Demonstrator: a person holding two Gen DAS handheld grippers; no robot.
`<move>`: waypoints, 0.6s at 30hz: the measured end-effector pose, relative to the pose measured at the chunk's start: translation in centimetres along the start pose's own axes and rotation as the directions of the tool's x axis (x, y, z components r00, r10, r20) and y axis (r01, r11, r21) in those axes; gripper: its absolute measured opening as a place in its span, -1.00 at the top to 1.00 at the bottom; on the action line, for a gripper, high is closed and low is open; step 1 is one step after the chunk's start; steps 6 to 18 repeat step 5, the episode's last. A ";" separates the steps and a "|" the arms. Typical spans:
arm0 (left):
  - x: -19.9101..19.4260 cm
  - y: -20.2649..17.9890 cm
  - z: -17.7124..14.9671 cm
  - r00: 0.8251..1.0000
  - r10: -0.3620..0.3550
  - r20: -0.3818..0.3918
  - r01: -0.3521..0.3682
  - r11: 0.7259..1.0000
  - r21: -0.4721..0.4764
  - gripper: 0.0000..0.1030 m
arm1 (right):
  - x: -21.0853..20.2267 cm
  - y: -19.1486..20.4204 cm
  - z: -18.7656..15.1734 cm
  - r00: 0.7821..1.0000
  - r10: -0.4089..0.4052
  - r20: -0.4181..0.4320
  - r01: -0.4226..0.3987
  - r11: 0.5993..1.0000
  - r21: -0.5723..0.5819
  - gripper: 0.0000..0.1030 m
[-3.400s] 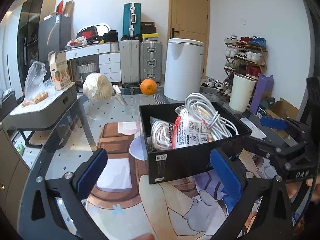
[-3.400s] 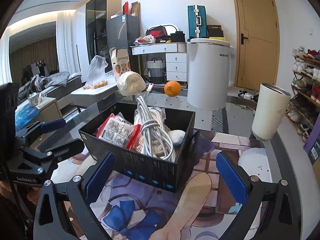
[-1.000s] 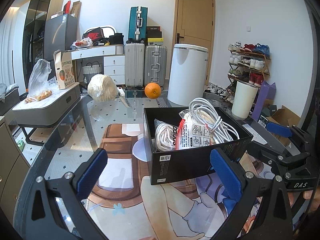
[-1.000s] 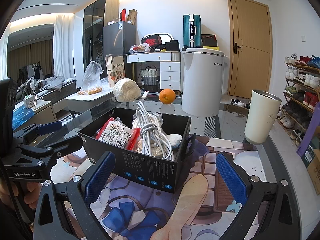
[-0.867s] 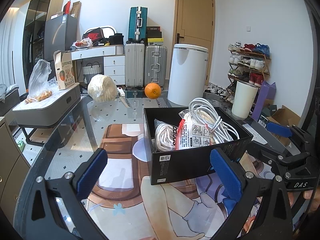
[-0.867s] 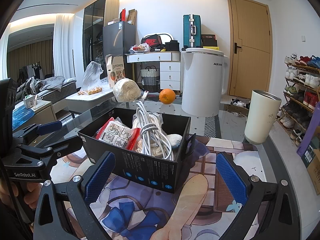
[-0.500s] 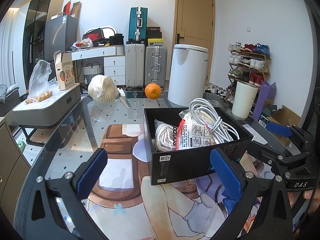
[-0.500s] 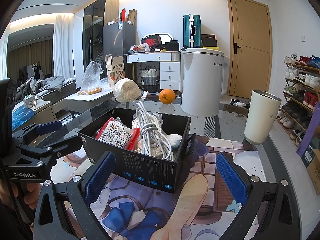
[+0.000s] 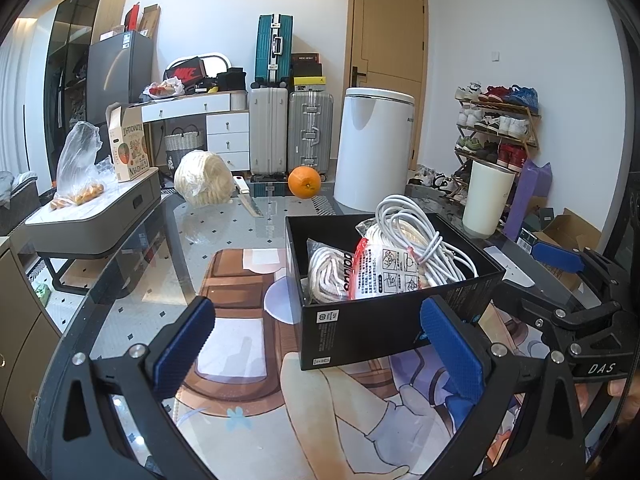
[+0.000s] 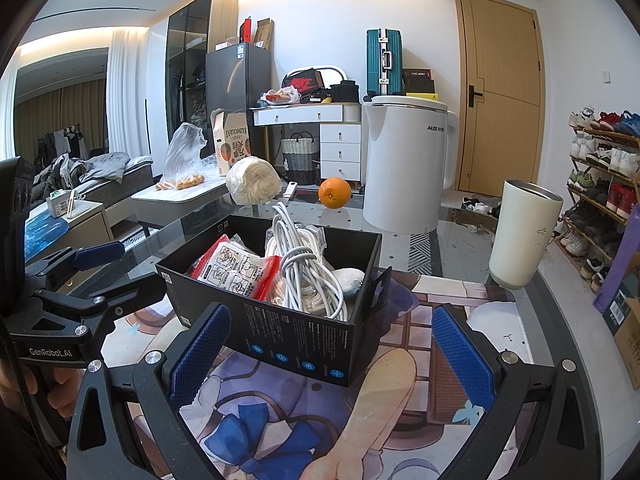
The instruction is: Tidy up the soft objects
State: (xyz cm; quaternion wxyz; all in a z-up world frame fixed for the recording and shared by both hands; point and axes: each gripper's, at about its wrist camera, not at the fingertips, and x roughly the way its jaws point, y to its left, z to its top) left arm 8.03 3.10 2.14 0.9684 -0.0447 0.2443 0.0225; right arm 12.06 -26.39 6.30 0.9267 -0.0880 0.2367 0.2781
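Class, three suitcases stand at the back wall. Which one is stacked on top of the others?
The teal suitcase. It stands upright on top of the white suitcase, beside the silver suitcase; those two stand lower down.

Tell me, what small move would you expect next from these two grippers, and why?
Probably the left gripper reaches toward the pale bundle at the table's far edge. Both grippers hang open and empty, the black box already holds the white cable and packets, and that bundle lies outside it.
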 end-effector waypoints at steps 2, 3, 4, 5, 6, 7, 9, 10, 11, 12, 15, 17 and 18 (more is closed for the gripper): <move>0.0 -0.1 -0.1 1.000 -0.001 0.002 0.001 1.000 0.000 -1.00 | 0.0 0.0 0.0 1.000 0.000 0.000 0.000 1.000 0.000 -0.99; 0.0 0.0 0.0 1.000 0.000 0.003 0.000 1.000 0.001 -1.00 | 0.0 0.0 0.0 1.000 0.000 0.000 0.000 1.000 0.000 -0.99; -0.1 -0.1 0.1 1.000 0.000 0.005 0.000 1.000 0.003 -1.00 | 0.0 0.0 0.0 1.000 0.000 0.000 0.000 1.000 0.000 -0.99; -0.1 -0.2 0.1 1.000 0.002 0.006 -0.002 1.000 0.005 -1.00 | 0.0 0.0 0.0 1.000 0.000 0.000 0.000 1.000 0.000 -0.99; -0.1 -0.2 0.1 1.000 0.002 0.006 -0.002 1.000 0.005 -1.00 | 0.0 0.0 0.0 1.000 0.000 0.000 0.000 1.000 0.000 -0.99; -0.1 -0.2 0.1 1.000 0.002 0.006 -0.002 1.000 0.005 -1.00 | 0.0 0.0 0.0 1.000 0.000 0.000 0.000 1.000 0.000 -0.99; -0.1 -0.2 0.1 1.000 0.002 0.006 -0.002 1.000 0.005 -1.00 | 0.0 0.0 0.0 1.000 0.000 0.000 0.000 1.000 0.000 -0.99; -0.1 -0.2 0.1 1.000 0.002 0.006 -0.002 1.000 0.005 -1.00 | 0.0 0.0 0.0 1.000 0.000 0.000 0.000 1.000 0.000 -0.99; -0.1 -0.2 0.1 1.000 0.002 0.006 -0.002 1.000 0.005 -1.00 | 0.0 0.0 0.0 1.000 0.000 0.000 0.000 1.000 0.000 -0.99; -0.1 -0.2 0.1 1.000 0.002 0.006 -0.002 1.000 0.005 -1.00 | 0.0 0.0 0.0 1.000 0.000 0.000 0.000 1.000 0.000 -0.99; -0.1 -0.2 0.1 1.000 0.002 0.006 -0.002 1.000 0.005 -1.00 | 0.0 0.0 0.0 1.000 0.000 0.000 0.000 1.000 0.000 -0.99; -0.1 -0.2 0.1 1.000 0.002 0.006 -0.002 1.000 0.005 -1.00 | 0.0 0.0 0.0 1.000 0.000 0.000 0.000 1.000 0.000 -0.99; -0.1 -0.2 0.1 1.000 0.002 0.006 -0.002 1.000 0.005 -1.00 | 0.0 0.0 0.0 1.000 0.000 0.000 0.000 1.000 0.000 -0.99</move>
